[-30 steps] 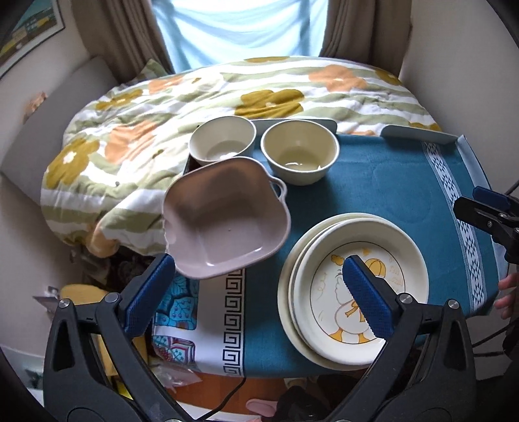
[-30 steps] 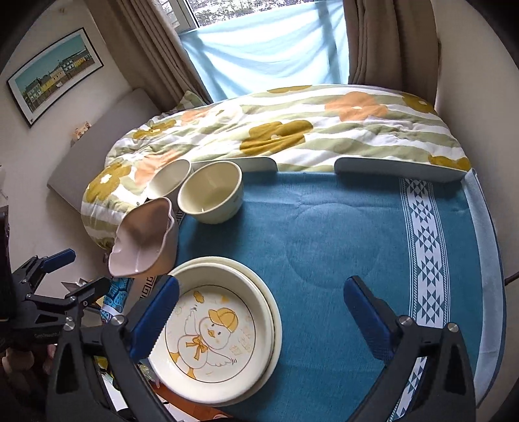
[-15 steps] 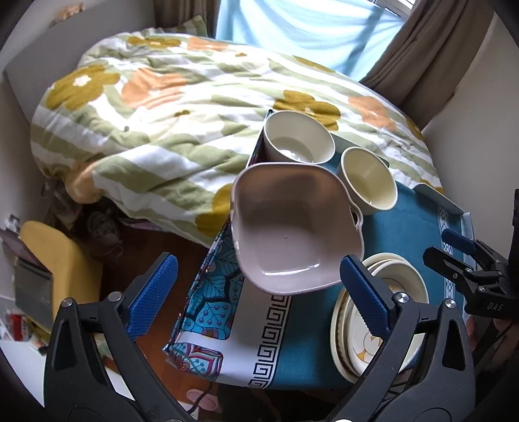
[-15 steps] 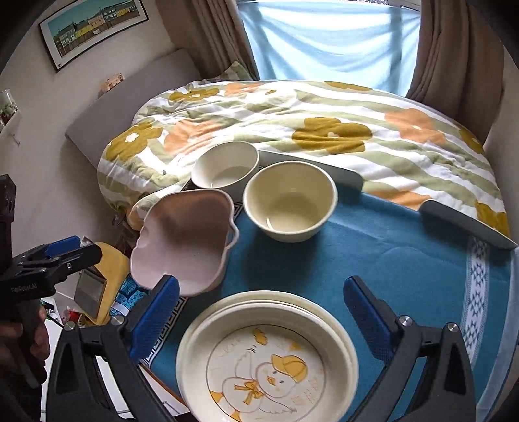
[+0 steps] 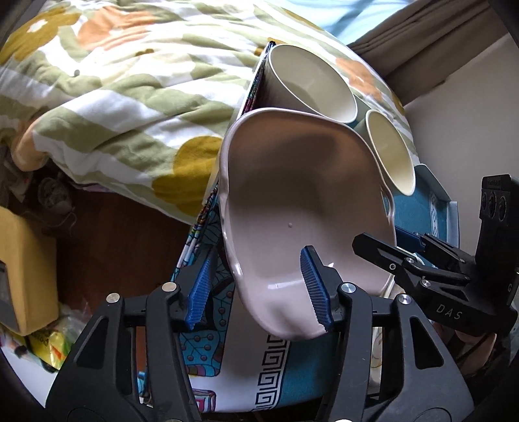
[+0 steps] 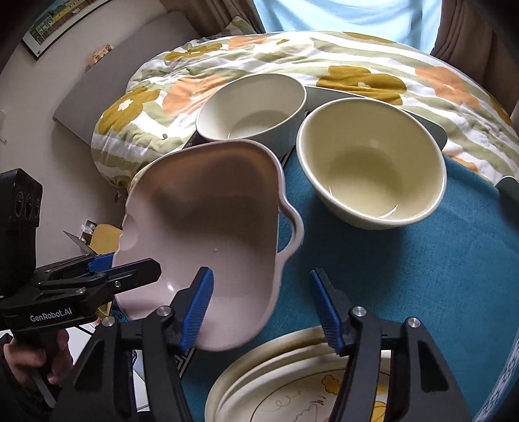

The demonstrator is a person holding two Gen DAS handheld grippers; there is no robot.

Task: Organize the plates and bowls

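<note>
Left wrist, left gripper (image 5: pixel 256 289) straddling pink dish (image 5: pixel 305 207) rim

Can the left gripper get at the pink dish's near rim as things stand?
Probably yes: the left gripper, whose fingers have just been closing, already straddles the pink dish at its near rim, nothing in between; contact is unclear.

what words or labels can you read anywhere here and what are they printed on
"GenRobot.AI": white letters on the side of the left gripper, seen from the right wrist view.
"DAS": pale letters on the body of the right gripper, seen from the left wrist view; it may be part of a longer word.
The plates carry a cartoon drawing, no text.
The framed picture on the wall shows no readable text.
</note>
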